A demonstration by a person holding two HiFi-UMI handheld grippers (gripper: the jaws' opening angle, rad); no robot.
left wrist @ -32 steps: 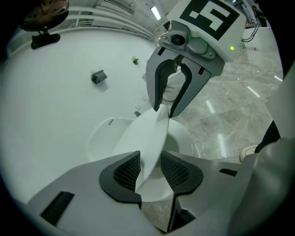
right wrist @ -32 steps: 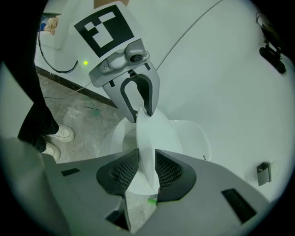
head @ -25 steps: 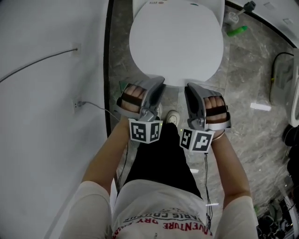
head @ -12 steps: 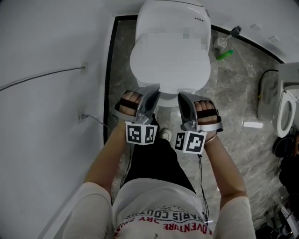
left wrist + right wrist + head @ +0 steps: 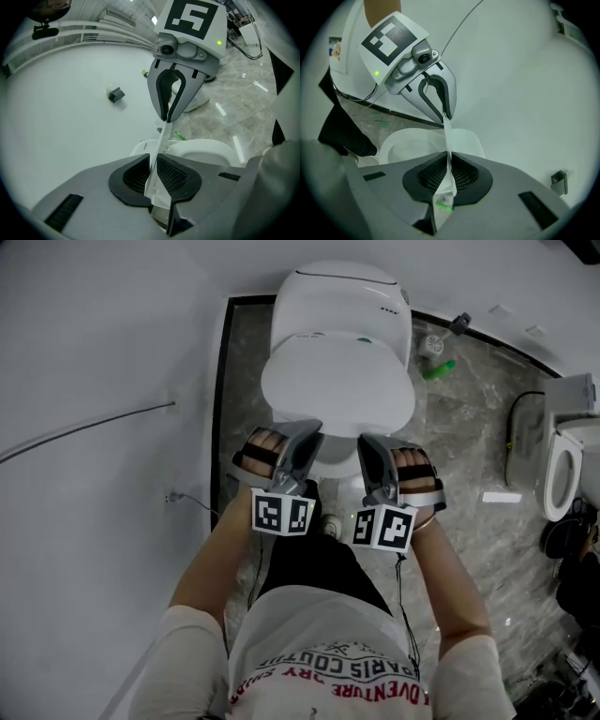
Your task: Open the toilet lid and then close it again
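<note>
Upside down on the person's shirt (image 5: 323, 667), the print reads ADVENTURE. Far left, a socket (image 5: 172, 495) on the white wall. Next, the left gripper (image 5: 313, 430): its jaws have just been closing and now pinch the front rim of the glossy white oval toilet lid (image 5: 337, 381), tipped up off the seat (image 5: 468, 140). The right gripper (image 5: 367, 441) pinches the same rim alongside. Further right, a green bottle (image 5: 438, 369) lies on the grey floor (image 5: 469, 446), and a second toilet (image 5: 561, 470) stands at the edge.

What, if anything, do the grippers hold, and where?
Left gripper, its jaws just closing, and right gripper both clamp the toilet lid by its front edge.
</note>
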